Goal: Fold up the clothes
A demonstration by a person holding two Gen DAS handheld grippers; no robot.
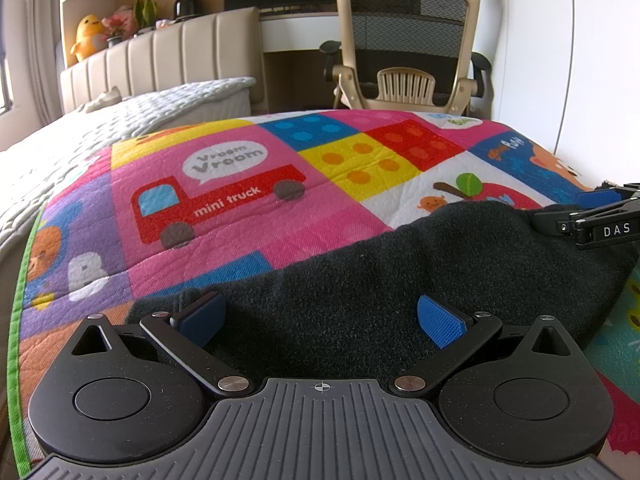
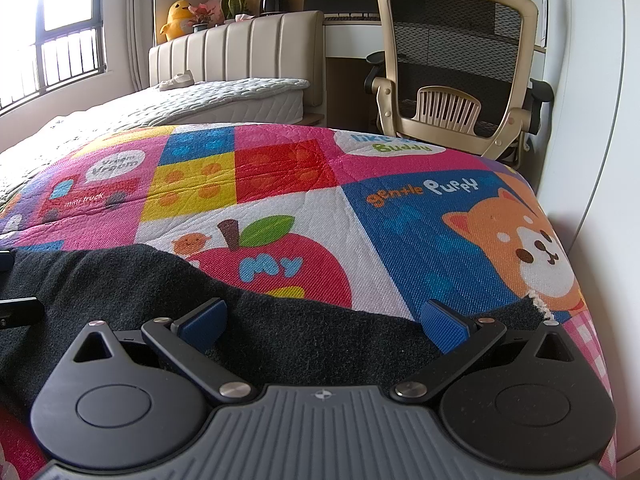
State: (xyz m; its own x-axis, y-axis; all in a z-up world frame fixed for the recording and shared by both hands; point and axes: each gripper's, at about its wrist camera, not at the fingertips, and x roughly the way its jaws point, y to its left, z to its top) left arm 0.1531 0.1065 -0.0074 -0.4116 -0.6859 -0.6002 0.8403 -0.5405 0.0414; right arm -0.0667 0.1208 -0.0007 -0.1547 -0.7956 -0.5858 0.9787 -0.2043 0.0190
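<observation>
left hand-held gripper (image 1: 322, 320) spread wide, right hand-held gripper (image 2: 323, 322) likewise

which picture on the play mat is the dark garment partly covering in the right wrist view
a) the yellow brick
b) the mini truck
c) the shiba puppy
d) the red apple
d: in the right wrist view the black fleece garment laps over the lower edge of the red apple marked "My", while the truck, the yellow brick and the puppy lie uncovered farther off on the play mat.

Bare play mat (image 1: 224, 216) ahead, office chair (image 1: 404, 40) beyond its edge
</observation>
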